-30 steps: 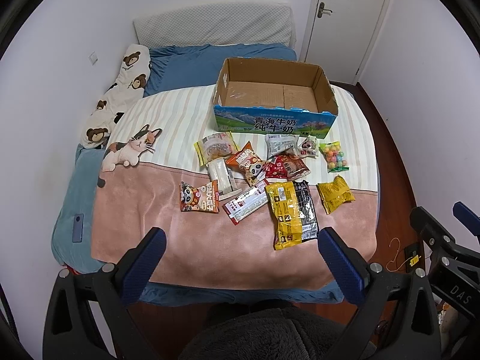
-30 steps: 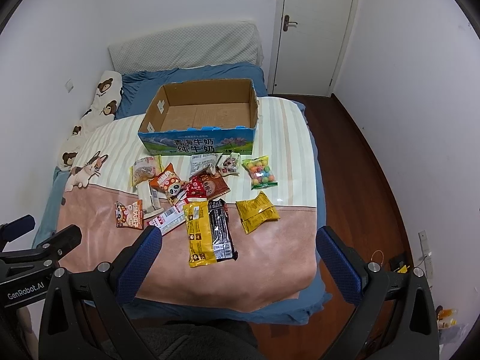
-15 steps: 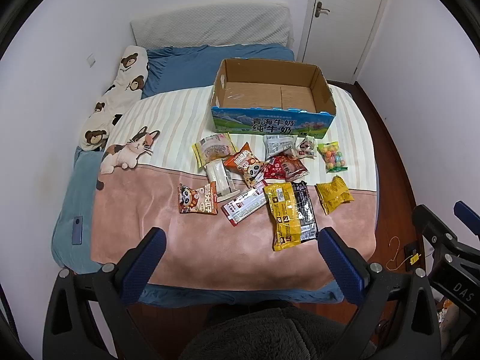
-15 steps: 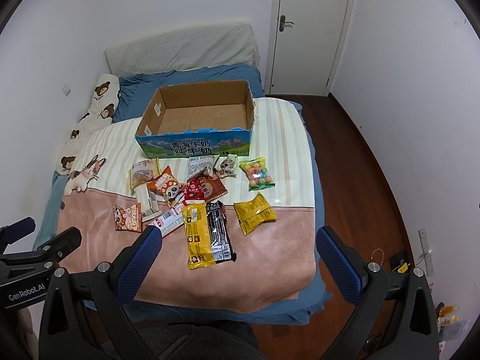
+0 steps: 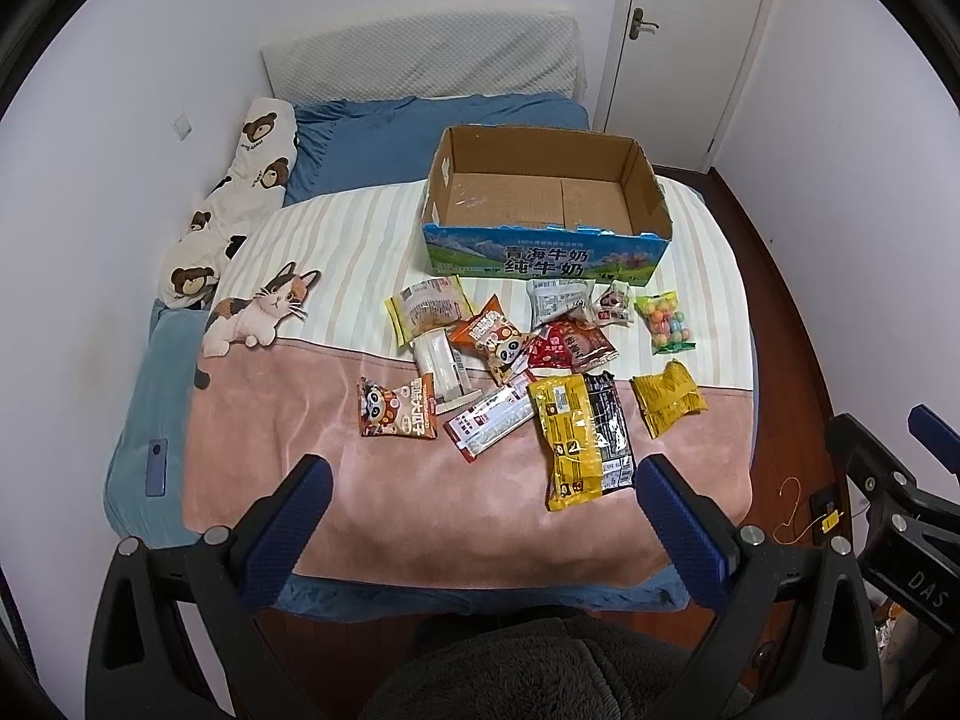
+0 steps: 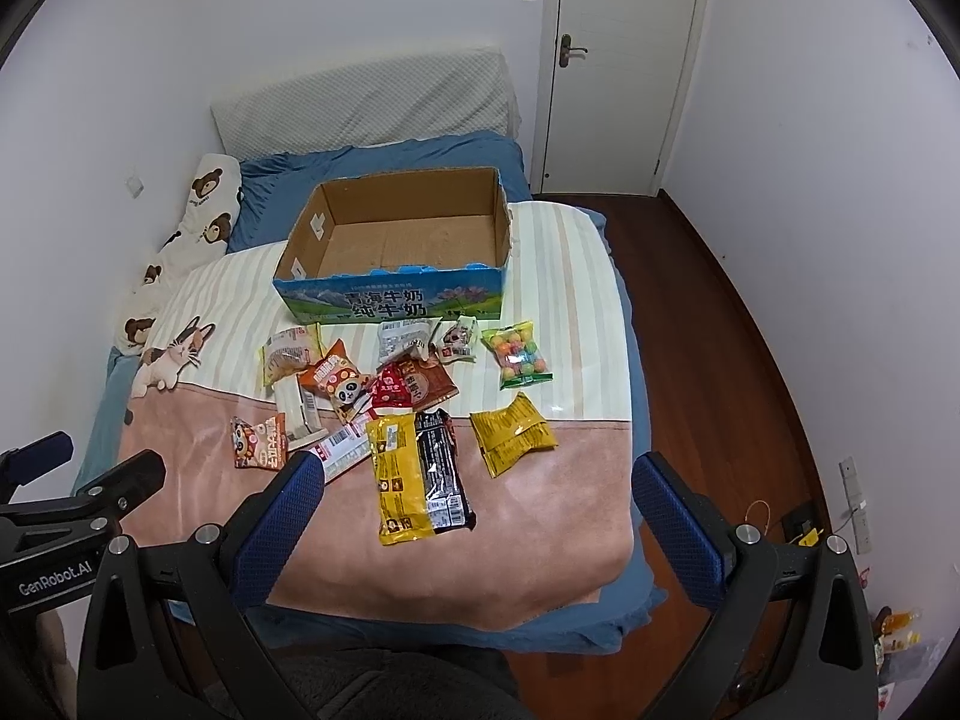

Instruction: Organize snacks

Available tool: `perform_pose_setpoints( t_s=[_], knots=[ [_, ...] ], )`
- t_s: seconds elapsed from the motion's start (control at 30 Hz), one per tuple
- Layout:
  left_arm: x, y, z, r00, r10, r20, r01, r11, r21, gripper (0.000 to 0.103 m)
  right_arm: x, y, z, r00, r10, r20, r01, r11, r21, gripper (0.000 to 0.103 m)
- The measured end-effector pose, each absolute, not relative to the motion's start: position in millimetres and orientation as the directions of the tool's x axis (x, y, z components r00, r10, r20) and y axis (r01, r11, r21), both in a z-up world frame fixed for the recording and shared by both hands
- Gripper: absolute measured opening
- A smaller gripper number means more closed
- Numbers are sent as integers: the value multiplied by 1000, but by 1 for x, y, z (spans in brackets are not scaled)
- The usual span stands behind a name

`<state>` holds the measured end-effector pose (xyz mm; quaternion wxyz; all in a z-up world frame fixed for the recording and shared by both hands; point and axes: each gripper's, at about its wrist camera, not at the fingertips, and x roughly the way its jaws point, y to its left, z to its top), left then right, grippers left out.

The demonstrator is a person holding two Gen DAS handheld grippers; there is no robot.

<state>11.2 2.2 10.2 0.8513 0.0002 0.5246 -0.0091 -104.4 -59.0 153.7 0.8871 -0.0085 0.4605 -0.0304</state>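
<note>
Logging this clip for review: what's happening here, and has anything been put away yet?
Nothing is put away yet. A person holds the left gripper and the right gripper above the near edge of the bed, both open and empty. A dozen or so snack packets lie loose on the blanket in front of an open cardboard box, which has nothing in it.

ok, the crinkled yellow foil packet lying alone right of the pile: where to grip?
Take the crinkled yellow foil packet by its near sealed end, coming from above with the right gripper. It lies flat on the pink blanket, clear of its neighbours; jaws across that flat seam likely hold better than across the puffy middle.
</note>
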Motion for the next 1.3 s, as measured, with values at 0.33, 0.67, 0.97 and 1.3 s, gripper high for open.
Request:
perform_pose_setpoints(
  t_s=[0.33, 0.67, 0.97, 1.3],
  knots=[
    [10, 4, 11, 451, -17, -892, 17, 1000, -11, 103, -104, -58, 154, 572, -55, -818, 45, 998, -36, 103],
    [11, 4, 11, 452, -19, -892, 19, 1000, -12, 103, -105, -55, 155, 572, -53, -818, 41, 999, -36, 103],
    [14, 8, 12, 452, -17, -892, 14, 1000, -11, 103, -105, -49, 157, 573, -45, -818, 39, 999, -28, 103],
    [54, 32, -61, 479, 183, -858, -24, 980, 195, 103, -36, -44, 42, 427, -10, -904, 33, 999, 4, 103]
  ],
)
